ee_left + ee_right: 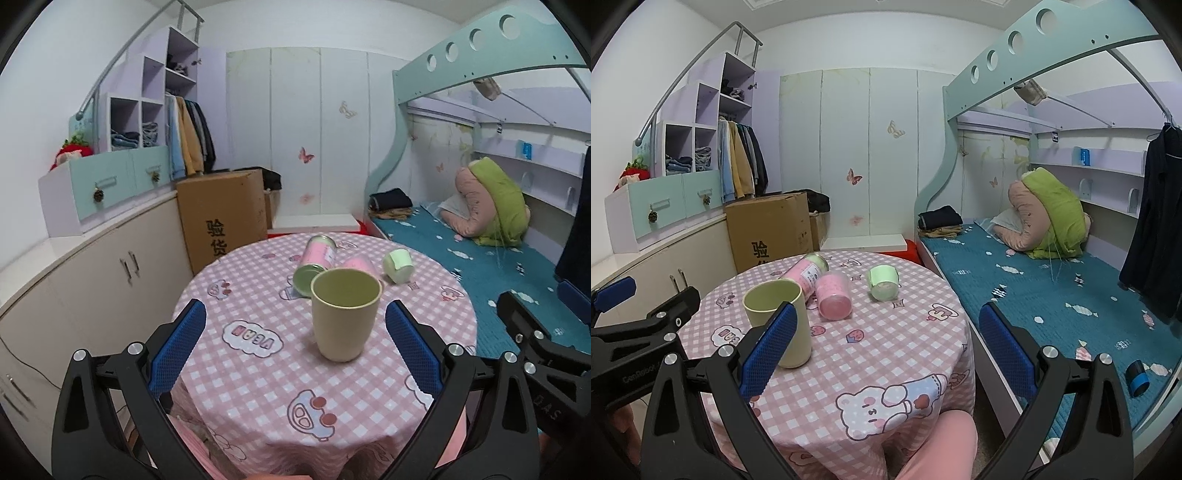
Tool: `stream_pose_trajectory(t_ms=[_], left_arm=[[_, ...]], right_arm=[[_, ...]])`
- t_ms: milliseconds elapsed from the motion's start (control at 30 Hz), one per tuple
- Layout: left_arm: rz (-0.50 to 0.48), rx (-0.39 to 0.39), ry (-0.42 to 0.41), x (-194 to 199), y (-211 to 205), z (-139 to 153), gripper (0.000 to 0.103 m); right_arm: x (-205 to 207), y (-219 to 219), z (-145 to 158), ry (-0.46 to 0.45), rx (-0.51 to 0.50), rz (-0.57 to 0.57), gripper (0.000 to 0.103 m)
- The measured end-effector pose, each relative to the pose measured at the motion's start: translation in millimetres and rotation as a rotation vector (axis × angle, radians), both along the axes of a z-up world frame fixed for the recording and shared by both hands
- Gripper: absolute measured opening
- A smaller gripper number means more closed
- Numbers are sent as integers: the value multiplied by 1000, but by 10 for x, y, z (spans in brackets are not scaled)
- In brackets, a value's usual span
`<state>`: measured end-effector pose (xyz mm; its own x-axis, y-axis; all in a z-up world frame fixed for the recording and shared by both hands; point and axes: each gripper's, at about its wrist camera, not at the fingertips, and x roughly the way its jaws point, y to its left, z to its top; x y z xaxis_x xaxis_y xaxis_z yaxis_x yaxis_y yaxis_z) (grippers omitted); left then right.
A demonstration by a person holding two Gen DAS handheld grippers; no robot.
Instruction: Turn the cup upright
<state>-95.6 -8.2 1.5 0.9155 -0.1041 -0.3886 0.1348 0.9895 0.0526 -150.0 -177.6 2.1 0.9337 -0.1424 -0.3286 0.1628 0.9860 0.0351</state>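
Cup (345, 317) first: the beige one is standing upright on the round table (258, 369), mouth up, on the pink checked cloth. The left gripper (295, 343) has its blue-padded fingers spread wide on either side of it, touching nothing. The right gripper (888, 347) is spread wide too and holds nothing, off to the table's bed side.

Behind the beige cup, three things lie on their sides: a pink can (807, 273) with a white label I can't read, a pink cup (833, 297) just beside it, and a pale green cup (882, 282) a bit apart.

Readable stuff: the cardboard box (221, 218) has "验货" printed on it, the cloth has a cloud badge reading "YEAH" upside down, and the left gripper's body says "GenRobot" in the right wrist view.
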Motion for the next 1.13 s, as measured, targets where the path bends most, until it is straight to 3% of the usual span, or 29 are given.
stream_pose_trajectory(t_ms=[500,800,867,967,1133], left_arm=[[41,16,17,42,45,-22,98],[22,-28,-51,-18,62,16,98],[20,8,-36,-6,9,29,98],[12,-8,30,26,-13,43,98],[40,7,20,2,-16,53,98]], right_arm=[[-6,-15,-1,4,4,1,95],[20,3,-21,25,5,11,95],[26,-2,-17,26,12,16,95],[13,-12,8,14,23,24,95],[3,-14,26,17,27,29,95]])
